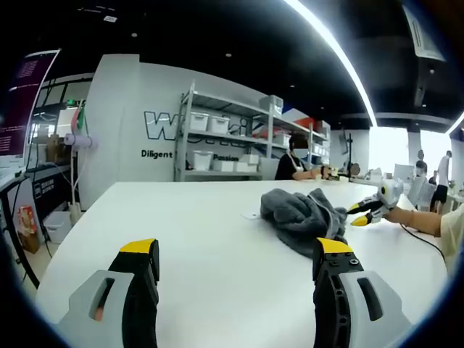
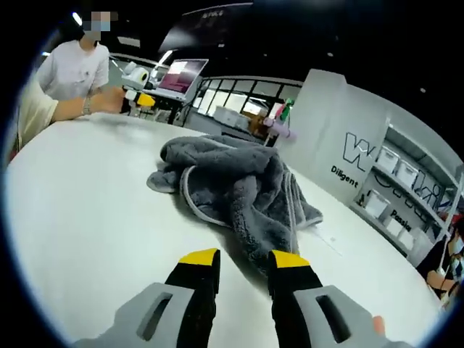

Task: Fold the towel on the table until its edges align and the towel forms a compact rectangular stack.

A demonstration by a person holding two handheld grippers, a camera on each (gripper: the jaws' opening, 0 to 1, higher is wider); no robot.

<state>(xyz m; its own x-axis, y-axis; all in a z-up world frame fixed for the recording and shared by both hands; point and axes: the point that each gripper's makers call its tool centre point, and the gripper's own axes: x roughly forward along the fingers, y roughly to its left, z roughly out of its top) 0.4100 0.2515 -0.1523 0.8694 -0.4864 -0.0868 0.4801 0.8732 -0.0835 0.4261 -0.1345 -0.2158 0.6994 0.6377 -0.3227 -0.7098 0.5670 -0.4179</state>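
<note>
The grey towel (image 2: 235, 192) lies crumpled mid-counter (image 1: 203, 239). Both hand-held grippers, left (image 1: 238, 264) and right (image 2: 243, 264), are spread and empty. Pinching a bunched layer instead of a true edge would likely leave the folds misaligned.

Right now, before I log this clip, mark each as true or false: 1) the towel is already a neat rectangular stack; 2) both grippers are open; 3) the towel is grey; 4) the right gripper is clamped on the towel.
1) False: the towel lies crumpled in a heap on the white table.
2) True: the left gripper and the right gripper both show a gap between their jaws.
3) True.
4) False: its jaws sit open at the towel's near edge, gripping nothing.
</note>
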